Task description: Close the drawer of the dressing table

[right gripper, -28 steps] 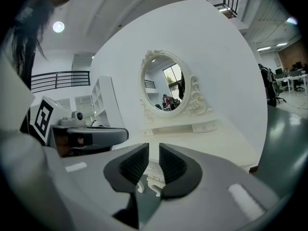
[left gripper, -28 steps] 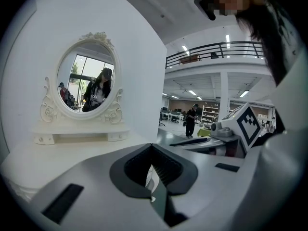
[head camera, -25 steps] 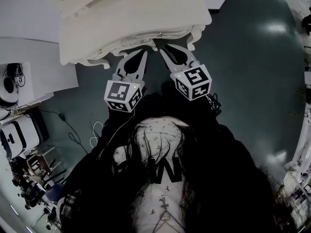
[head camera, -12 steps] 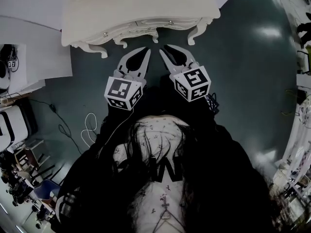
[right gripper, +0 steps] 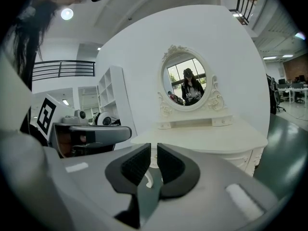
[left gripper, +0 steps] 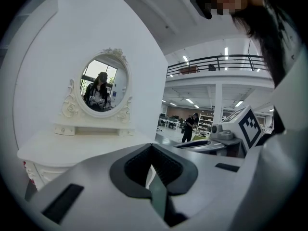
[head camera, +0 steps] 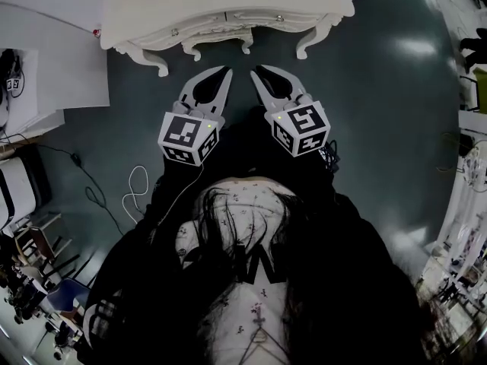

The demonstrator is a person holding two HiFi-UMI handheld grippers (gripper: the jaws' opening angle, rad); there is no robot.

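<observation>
Dressing table (head camera: 221, 2) lies along the top of the head view, its long axis running left to right. Its drawer (head camera: 202, 26) faces the person and sits flush in the front. Both grippers hover over the floor (head camera: 380, 90) just short of it. The left gripper (head camera: 225, 73) has its jaws pressed together at the tips. The right gripper (head camera: 256, 72) leaves only a thin slit, and both hold nothing. Only the gripper views show the oval mirror (left gripper: 103, 83) above the counter.

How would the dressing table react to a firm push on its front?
Dressing table probably stiff and heavyish: solid-looking carved body. Its thin curved legs on the smooth floor might let it slide. The upright mirror could wobble.
</observation>
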